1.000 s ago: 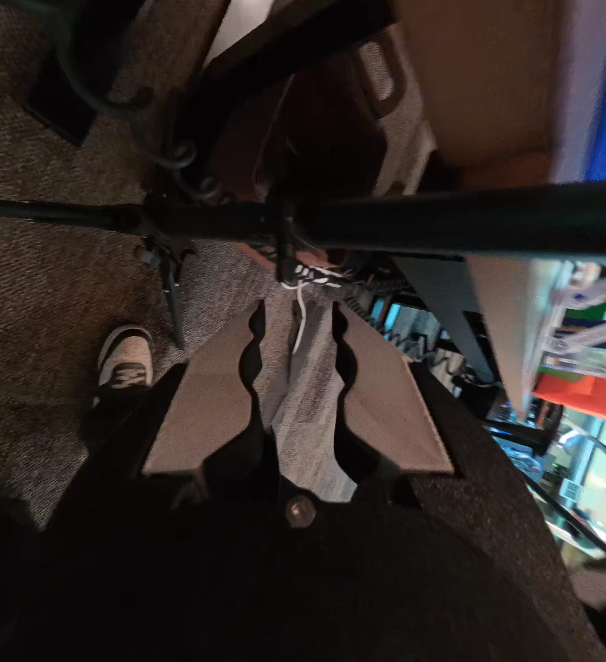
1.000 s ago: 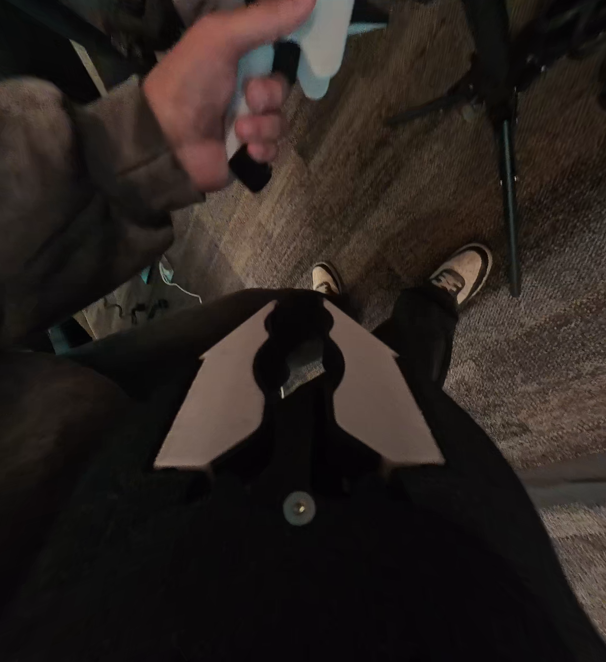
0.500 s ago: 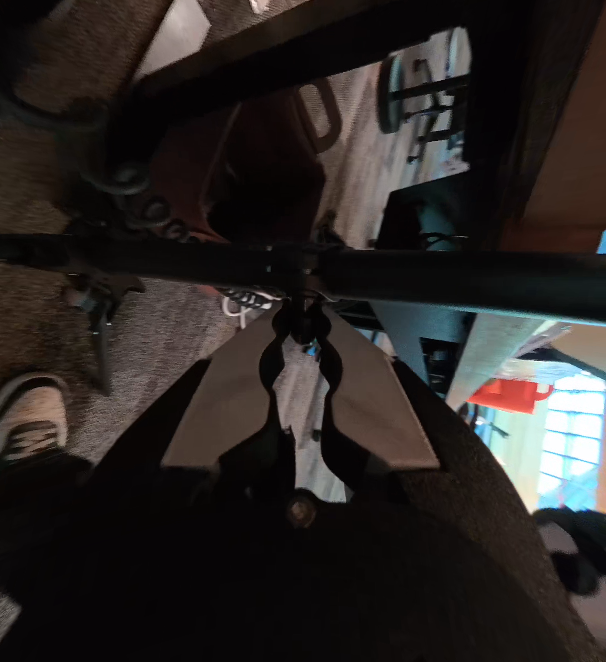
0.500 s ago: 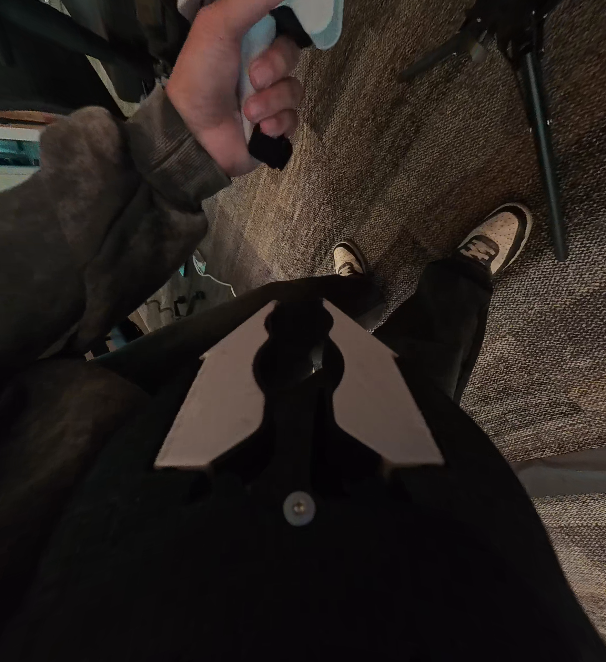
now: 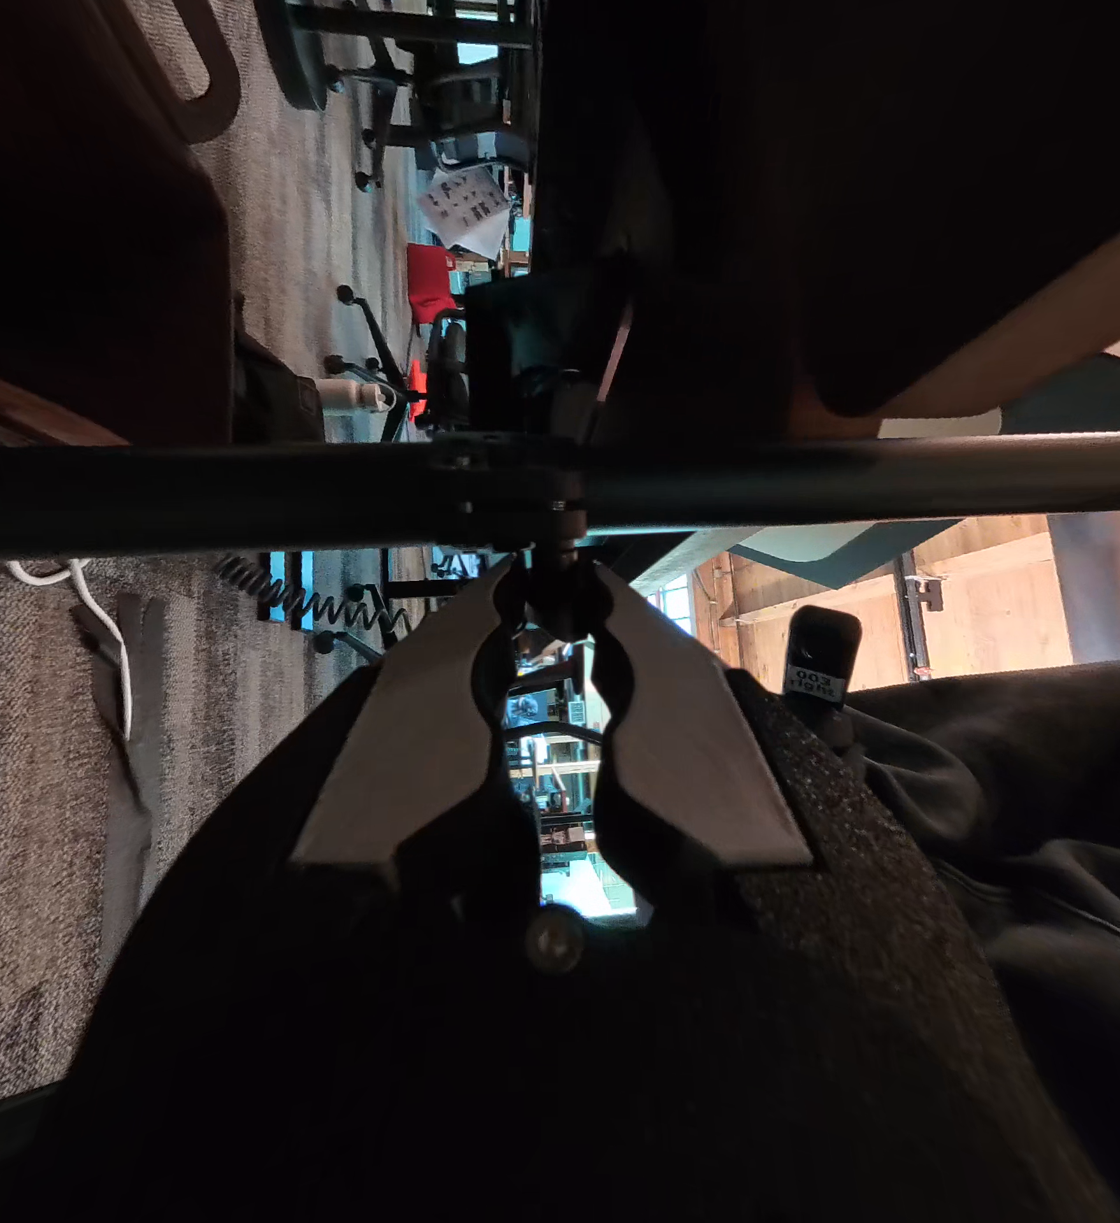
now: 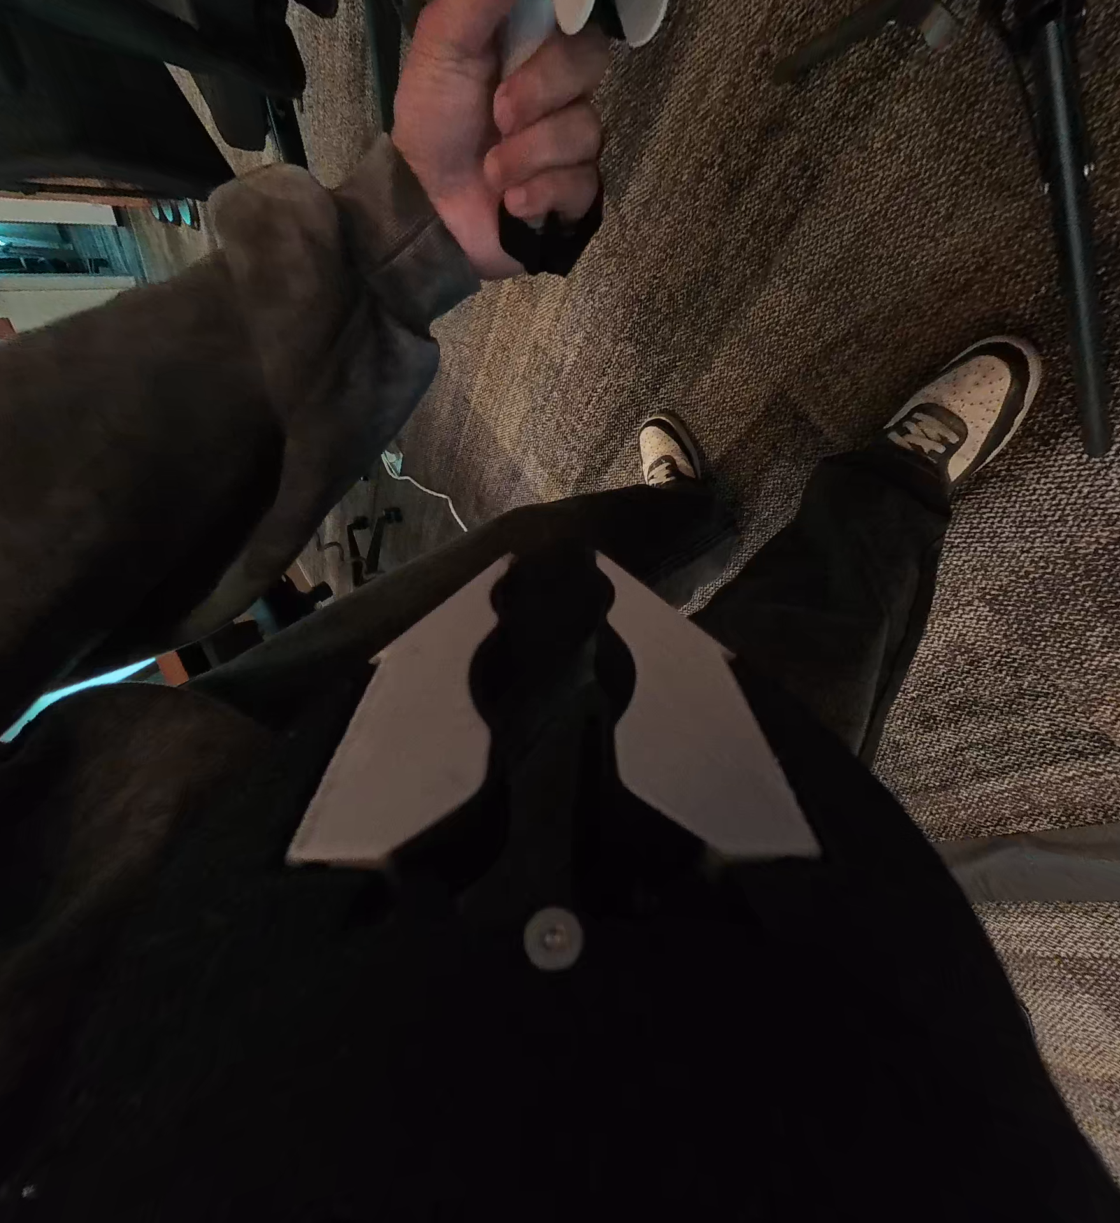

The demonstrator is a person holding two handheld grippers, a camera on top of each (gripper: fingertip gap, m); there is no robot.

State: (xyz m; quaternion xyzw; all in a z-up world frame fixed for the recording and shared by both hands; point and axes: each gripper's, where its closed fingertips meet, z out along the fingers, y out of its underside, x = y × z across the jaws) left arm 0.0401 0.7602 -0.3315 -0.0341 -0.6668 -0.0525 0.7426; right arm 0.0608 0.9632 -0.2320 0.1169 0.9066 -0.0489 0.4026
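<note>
In the left wrist view a thick black pole (image 5: 875, 483) crosses the whole frame. My left gripper (image 5: 555, 576) is shut, tips against the pole's joint, pinching a small black knob (image 5: 560, 605) that sticks out there. In the right wrist view my right gripper (image 6: 555, 559) is shut and empty. It points down at the carpet (image 6: 743, 231) over black trouser legs and two white-and-black shoes (image 6: 954, 410). A hand (image 6: 478, 132) in a grey-brown sleeve (image 6: 147, 430) grips the other gripper's handle at the top.
A black tripod leg (image 6: 1073, 231) stands on the carpet at the right. A white cable (image 5: 104, 635) and a coiled black cable (image 5: 306, 602) lie on the floor. Office chairs (image 5: 412, 99), a red object (image 5: 428, 278) and a tabletop's underside (image 5: 941, 364) lie beyond the pole. My hands' fingertips stand some 25 cm from each other.
My left gripper went from open to shut at the pole's joint, and its view swung up from the floor toward the room. My right gripper stayed shut; the hand in its view shifted right.
</note>
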